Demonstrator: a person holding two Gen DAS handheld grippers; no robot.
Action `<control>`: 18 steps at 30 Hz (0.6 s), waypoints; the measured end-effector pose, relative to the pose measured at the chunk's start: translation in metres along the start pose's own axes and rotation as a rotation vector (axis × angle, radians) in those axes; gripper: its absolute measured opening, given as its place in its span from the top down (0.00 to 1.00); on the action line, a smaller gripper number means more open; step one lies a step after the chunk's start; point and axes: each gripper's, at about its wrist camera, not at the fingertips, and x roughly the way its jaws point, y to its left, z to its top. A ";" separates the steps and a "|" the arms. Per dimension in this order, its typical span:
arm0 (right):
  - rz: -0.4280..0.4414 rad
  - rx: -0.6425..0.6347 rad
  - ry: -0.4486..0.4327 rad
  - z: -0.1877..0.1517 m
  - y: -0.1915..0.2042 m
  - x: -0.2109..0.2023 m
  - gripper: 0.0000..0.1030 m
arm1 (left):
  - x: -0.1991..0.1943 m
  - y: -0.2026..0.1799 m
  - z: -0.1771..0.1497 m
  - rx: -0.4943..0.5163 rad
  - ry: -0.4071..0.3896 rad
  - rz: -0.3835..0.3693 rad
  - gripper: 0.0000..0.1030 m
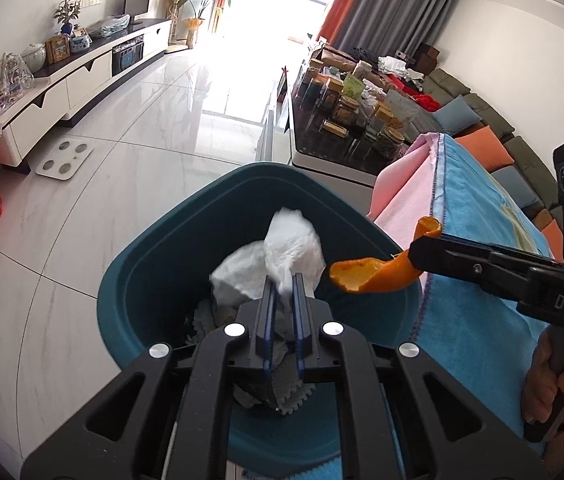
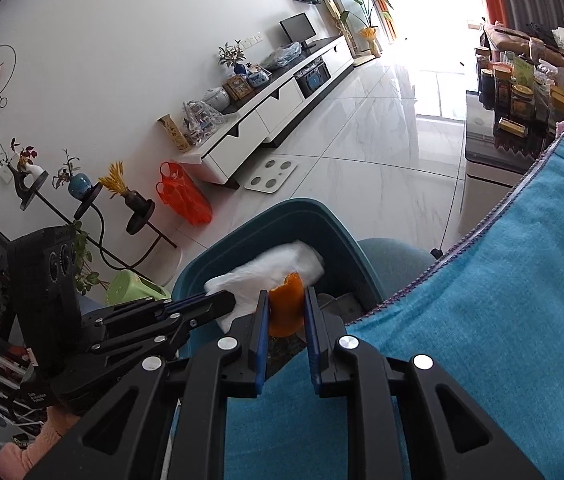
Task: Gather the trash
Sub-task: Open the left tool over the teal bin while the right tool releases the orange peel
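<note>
Standing on the pale tiled floor (image 1: 134, 168), beside a table draped in a blue towel (image 1: 477, 248), is a teal plastic bin (image 1: 150, 280) with rounded corners and smooth walls. Down inside it lies some grey cloth (image 1: 289, 390) with a scalloped edge, along with other dim scraps I cannot make out.

Over the bin's mouth, the left gripper (image 1: 283, 284) has its blue-padded fingers (image 1: 269, 300) drawn almost together, pinching a crumpled white tissue (image 1: 293, 244); the tissue bulges out soft and wrinkled above the tips, well clear of the bin's floor. In the right wrist view the same tissue (image 2: 278, 264) hangs off the left gripper (image 2: 230, 300), which comes in from the left.

The right gripper (image 2: 285, 300) holds a piece of orange peel (image 2: 286, 308) between narrowly set fingers (image 2: 262, 320), the pads pressing its sides. From the left camera the peel (image 1: 377, 272) is a long curled strip, bright outside and paler within, sticking out of the right gripper (image 1: 413, 254) above the bin's rim next to the towel. A hand (image 1: 557, 384) grips that tool's handle.

A pink cloth (image 1: 405, 192) shows under the towel at the table's far edge.
</note>
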 end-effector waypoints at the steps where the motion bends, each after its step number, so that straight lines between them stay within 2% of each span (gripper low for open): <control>1: -0.002 0.005 -0.002 0.001 -0.001 0.000 0.81 | 0.004 0.001 0.001 0.000 0.003 -0.004 0.93; 4: -0.003 0.020 -0.004 0.001 -0.003 0.001 0.79 | 0.014 0.001 0.003 -0.004 0.011 0.004 0.84; 8: 0.003 0.028 -0.008 -0.001 -0.006 -0.001 0.79 | 0.017 0.001 0.004 -0.011 0.013 0.005 0.83; 18: 0.018 0.037 -0.026 -0.010 -0.015 -0.018 0.76 | -0.016 -0.010 -0.003 0.030 -0.074 -0.021 0.71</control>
